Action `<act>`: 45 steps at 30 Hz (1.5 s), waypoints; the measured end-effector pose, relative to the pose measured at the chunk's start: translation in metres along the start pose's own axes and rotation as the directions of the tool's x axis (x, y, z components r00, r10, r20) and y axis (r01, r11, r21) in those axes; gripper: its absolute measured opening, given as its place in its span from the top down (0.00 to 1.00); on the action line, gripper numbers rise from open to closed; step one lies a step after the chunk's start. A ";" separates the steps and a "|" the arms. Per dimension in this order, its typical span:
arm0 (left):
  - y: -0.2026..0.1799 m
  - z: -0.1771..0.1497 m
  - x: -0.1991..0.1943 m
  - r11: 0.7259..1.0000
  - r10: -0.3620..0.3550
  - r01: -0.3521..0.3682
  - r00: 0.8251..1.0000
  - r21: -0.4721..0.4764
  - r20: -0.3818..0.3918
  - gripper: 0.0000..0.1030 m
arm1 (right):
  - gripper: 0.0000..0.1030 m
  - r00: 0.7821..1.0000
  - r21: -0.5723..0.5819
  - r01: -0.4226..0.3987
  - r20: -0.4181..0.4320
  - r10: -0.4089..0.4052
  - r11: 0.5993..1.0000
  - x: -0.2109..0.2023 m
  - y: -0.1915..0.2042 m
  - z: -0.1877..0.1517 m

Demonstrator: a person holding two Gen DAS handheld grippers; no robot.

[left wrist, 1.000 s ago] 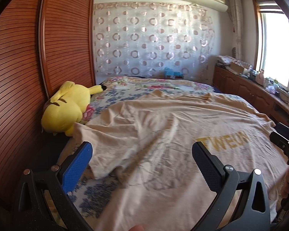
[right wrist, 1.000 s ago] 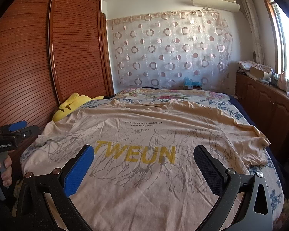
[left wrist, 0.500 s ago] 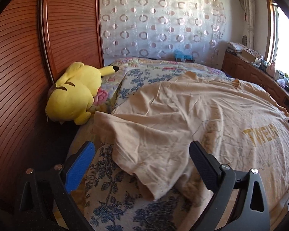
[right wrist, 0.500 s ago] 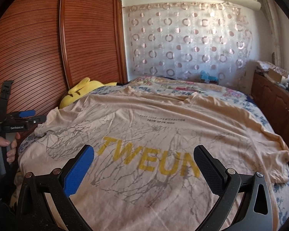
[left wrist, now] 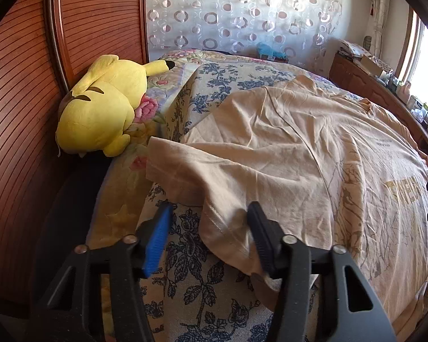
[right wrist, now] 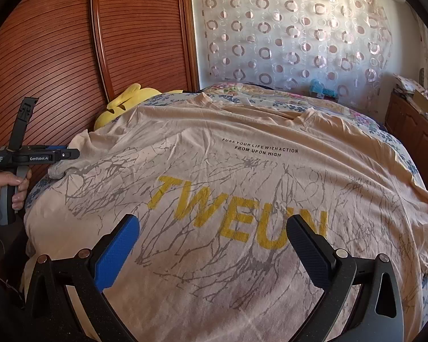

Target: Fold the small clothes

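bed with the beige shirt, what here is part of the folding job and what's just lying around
Part of the job:
- beige T-shirt, spread flat
- its sleeve
- left gripper, jaws just been closing, sleeve hem between them
- right gripper, open above the shirt

Just lying about:
- yellow plush toy
- floral bedspread
- circle-pattern curtain
- wooden wardrobe

On T-shirt (right wrist: 242, 171): "TWEUN", at 12 o'clock "FUSE YOUR LIFE WITH ACTION FROM UPON HIGH". On left gripper (right wrist: 71, 152): "GenRobot.AI".
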State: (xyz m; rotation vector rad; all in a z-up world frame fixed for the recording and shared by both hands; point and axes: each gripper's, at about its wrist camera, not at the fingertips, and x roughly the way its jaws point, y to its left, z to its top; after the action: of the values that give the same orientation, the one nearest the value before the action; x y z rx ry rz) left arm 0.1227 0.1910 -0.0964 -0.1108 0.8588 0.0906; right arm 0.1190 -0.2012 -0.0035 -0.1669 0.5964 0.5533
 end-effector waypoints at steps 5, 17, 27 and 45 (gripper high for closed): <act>0.000 0.007 -0.001 0.999 -0.005 0.004 1.000 0.042 0.023 0.86 | 0.00 0.999 -0.043 0.035 0.012 -0.034 0.998 -0.004 0.006 0.001; -0.027 0.037 -0.028 0.990 -0.065 0.056 0.996 0.128 0.066 0.97 | 0.01 0.998 -0.054 0.050 0.027 -0.049 0.997 0.006 0.020 0.004; -0.141 0.082 -0.038 0.927 -0.218 0.190 0.974 0.324 0.054 0.96 | 0.01 0.999 -0.030 0.042 0.032 -0.041 0.999 0.005 0.011 0.003; -0.138 0.153 -0.016 0.929 -0.288 0.240 0.946 0.283 0.145 0.22 | 0.01 1.000 0.019 0.004 0.023 -0.005 1.000 0.006 -0.001 0.003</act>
State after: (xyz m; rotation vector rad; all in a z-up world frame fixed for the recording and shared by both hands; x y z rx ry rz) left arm 0.2436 0.0745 0.0234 0.0305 0.6563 -0.2643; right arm 0.1255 -0.1981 -0.0045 -0.1436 0.5787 0.5444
